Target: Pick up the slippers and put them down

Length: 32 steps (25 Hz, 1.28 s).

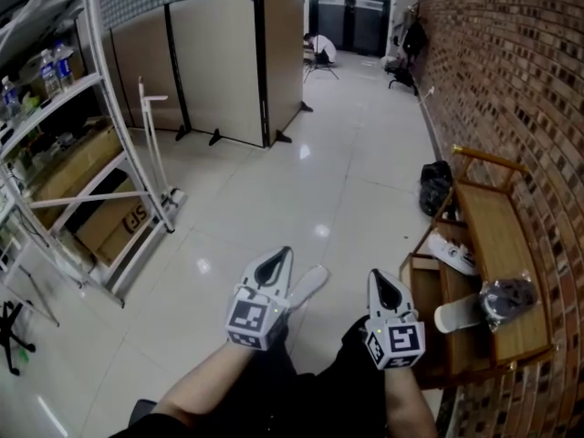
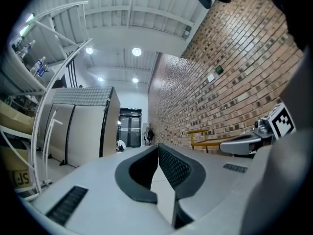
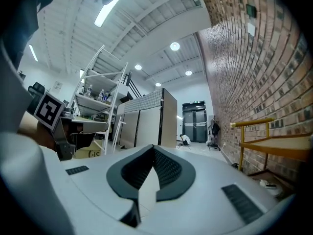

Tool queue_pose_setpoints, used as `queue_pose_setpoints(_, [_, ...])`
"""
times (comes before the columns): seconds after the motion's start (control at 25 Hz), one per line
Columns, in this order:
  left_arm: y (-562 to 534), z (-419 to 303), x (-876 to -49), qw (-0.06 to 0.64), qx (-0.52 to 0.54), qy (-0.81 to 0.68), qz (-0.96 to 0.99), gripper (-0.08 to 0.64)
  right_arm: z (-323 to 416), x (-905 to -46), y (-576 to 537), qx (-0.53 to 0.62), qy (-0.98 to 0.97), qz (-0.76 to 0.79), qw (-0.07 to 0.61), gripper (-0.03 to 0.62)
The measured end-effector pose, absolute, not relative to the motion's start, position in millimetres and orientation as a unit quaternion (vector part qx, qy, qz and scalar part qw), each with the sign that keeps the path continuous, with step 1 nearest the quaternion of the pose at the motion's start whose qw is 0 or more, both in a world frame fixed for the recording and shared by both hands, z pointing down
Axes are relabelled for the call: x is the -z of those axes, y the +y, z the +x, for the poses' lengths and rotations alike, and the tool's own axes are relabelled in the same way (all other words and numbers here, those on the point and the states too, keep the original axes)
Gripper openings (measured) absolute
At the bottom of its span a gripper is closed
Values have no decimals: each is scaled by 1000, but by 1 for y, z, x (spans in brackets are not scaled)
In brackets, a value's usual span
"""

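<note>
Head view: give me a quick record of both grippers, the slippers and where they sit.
left gripper: shut, empty, over the floor
right gripper: shut, empty, near the bench's left edge
slippers: two white ones, the second nearer the camera, neither touched
location: low shelf of the wooden bench by the brick wall
bench top: a dark bundle
task state: pickup not yet begun

The floor is glossy pale tile, mirroring the ceiling lights. The brick wall is rough and matt. The bench is smooth varnished wood. The shelf rack is white-painted metal tube, holding matt cardboard boxes. The left gripper and right gripper have matt grey plastic shells and black, finely textured pads.
</note>
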<state>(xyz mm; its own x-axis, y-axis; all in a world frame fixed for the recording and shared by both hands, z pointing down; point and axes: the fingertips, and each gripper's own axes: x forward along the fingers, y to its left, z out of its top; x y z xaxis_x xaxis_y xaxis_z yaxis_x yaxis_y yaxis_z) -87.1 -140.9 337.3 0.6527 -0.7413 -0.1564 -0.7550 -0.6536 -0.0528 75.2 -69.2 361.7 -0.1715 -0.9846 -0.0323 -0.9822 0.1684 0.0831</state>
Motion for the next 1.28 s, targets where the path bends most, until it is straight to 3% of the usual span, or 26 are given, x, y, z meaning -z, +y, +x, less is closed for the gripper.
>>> queue_pose_setpoints(0.6, [-132,-85,-357,48,-50,400,-914,5,77,-380,-64,34,-762,646,35,8])
queue_pose_setpoints(1.28, [-132,-101,-348,19,-62,426,-902,5,94,-378,-55,15,-756,655,12,8])
